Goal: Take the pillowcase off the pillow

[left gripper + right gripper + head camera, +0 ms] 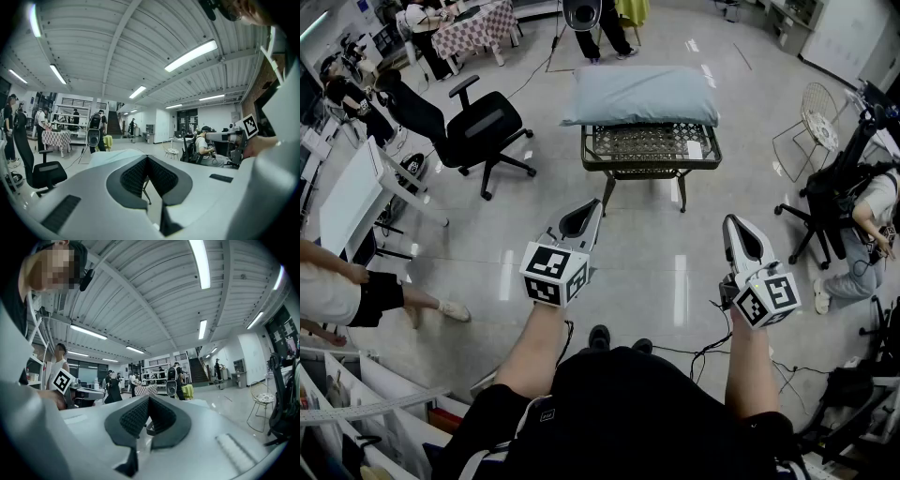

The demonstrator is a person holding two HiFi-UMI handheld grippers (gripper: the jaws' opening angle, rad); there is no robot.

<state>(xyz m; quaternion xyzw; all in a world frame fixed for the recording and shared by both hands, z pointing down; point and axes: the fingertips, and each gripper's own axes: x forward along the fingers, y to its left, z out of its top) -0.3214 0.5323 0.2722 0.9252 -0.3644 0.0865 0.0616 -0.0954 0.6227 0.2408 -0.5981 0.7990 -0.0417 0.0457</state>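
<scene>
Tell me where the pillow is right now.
Head view, top centre: the pillow lies on the dark wicker table, right of the black office chair.

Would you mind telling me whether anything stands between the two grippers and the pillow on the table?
Nothing visible does. Only bare floor lies between the left gripper, the right gripper and the table bearing the pillow. The black office chair stands well to the left, the wire chair to the right.
</scene>
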